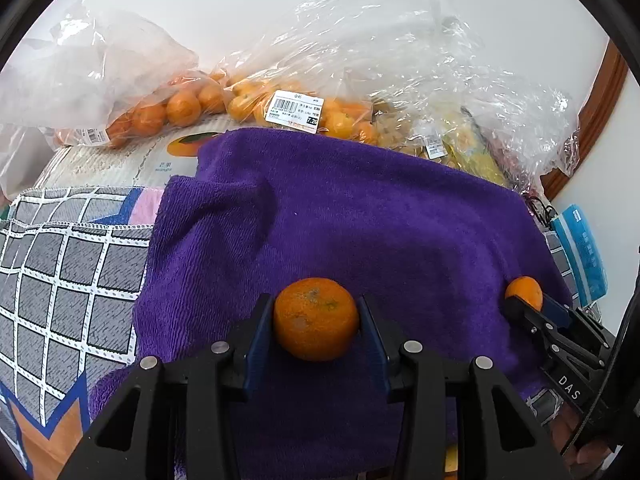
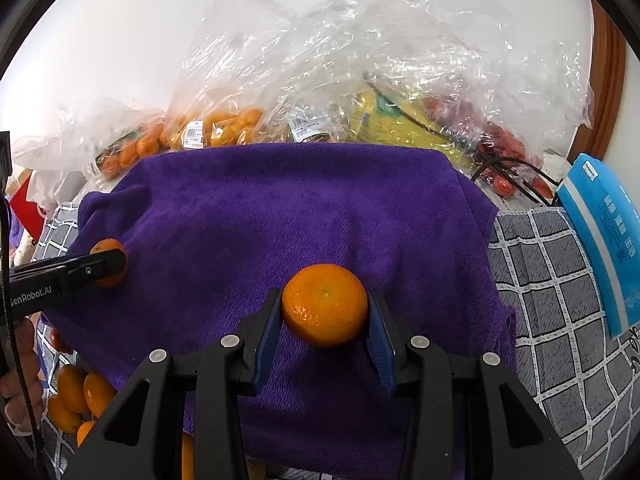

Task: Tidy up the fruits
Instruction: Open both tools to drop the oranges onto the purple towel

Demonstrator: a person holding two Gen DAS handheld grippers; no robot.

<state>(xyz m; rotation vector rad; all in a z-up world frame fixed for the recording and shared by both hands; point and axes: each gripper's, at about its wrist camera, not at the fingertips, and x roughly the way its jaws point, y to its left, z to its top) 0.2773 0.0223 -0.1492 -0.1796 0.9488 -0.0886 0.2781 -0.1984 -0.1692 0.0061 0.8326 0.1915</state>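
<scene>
My left gripper [image 1: 316, 320] is shut on a mandarin [image 1: 315, 318], held just above a purple towel [image 1: 360, 216]. My right gripper [image 2: 325, 312] is shut on a second mandarin [image 2: 325, 304] over the same towel [image 2: 280, 208]. The right gripper also shows at the right edge of the left wrist view [image 1: 528, 302] with its mandarin [image 1: 524, 290]. The left gripper shows at the left edge of the right wrist view [image 2: 108, 264] with its mandarin [image 2: 106, 248]. Several loose mandarins [image 2: 80, 396] lie at the lower left beside the towel.
Clear plastic bags of mandarins [image 1: 188, 108] and other fruit [image 2: 400, 120] lie behind the towel against a white wall. A grey checked cloth [image 1: 60, 280] covers the table on both sides. A blue packet [image 2: 604, 232] lies at the right. A wooden door frame [image 2: 604, 80] stands far right.
</scene>
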